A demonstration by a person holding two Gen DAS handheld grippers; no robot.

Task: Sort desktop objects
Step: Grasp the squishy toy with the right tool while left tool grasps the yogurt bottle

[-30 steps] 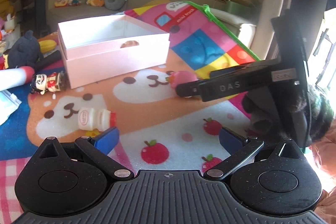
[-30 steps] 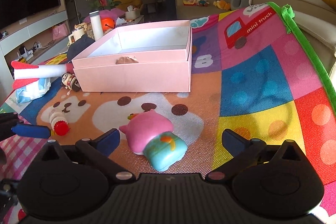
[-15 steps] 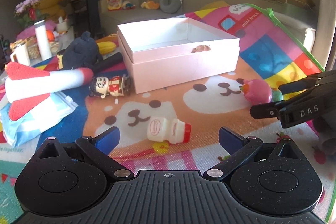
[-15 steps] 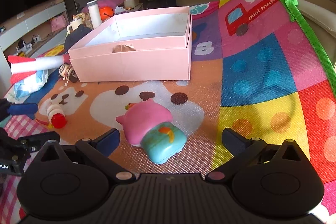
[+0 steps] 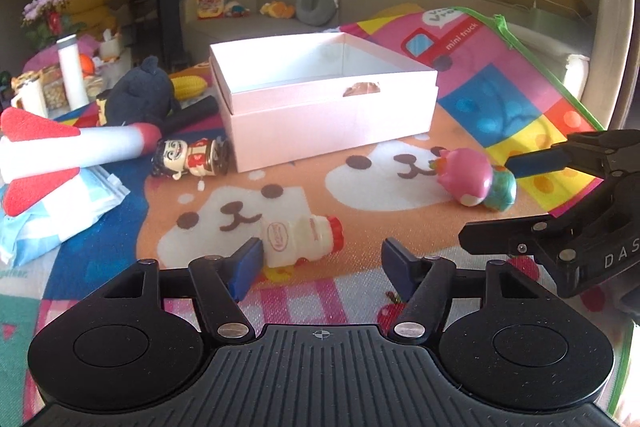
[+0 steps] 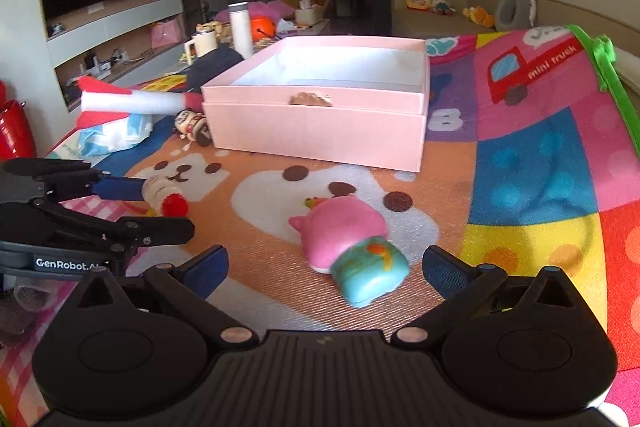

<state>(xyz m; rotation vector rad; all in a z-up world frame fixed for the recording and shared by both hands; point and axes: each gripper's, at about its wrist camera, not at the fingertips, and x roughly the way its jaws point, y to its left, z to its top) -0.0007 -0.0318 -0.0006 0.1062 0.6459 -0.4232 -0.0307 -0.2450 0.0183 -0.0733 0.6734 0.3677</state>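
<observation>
The inside floor of the pink box [image 5: 328,115] is mostly hidden behind its near wall. The left gripper [image 5: 320,263] stands wide, the little drink bottle [image 5: 302,241] lying at its 11 o'clock against the left pad. The right gripper [image 6: 326,269] is wide too, with the pink squishy toy [image 6: 348,247] at 12 o'clock, between its pads.

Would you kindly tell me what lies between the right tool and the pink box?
In the right wrist view, only the pink squishy toy lies on the mat between the open right tool and the pink box.
</observation>
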